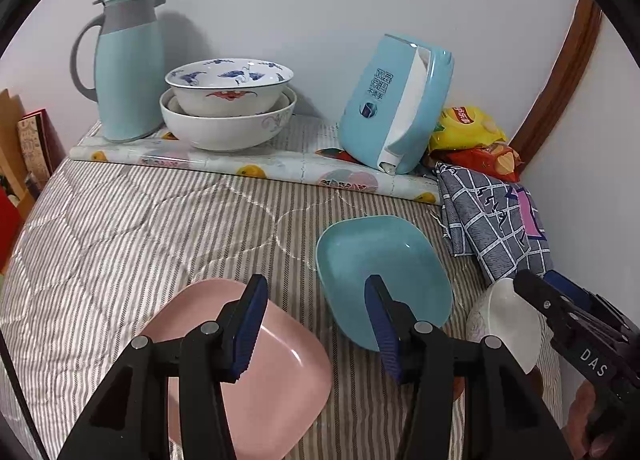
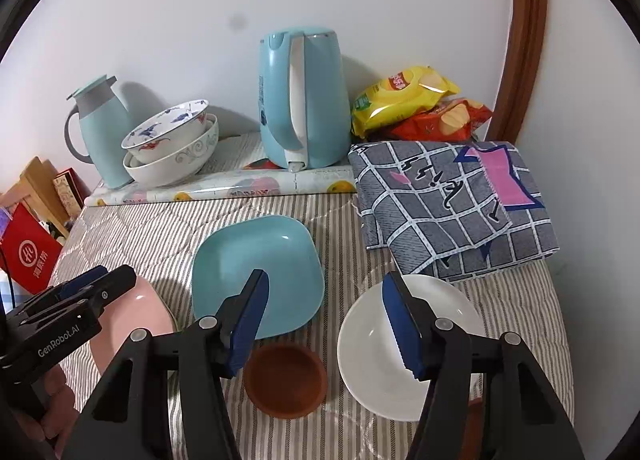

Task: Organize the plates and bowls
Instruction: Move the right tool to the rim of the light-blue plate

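The spread, empty right tool [image 2: 324, 324] hangs right over the small brown clay bowl [image 2: 286, 380], with the round white plate [image 2: 372, 344] just right of it on the striped surface [image 2: 520, 300].

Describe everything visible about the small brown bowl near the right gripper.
The brown bowl is small, round and terracotta-coloured with a matte, plastic-like look. It stands upright and empty on the striped cloth, just in front of the blue plate and left of the white plate; whether it touches either is unclear. It lies between and below the right gripper's open fingers, ungripped. The left wrist view barely shows it.
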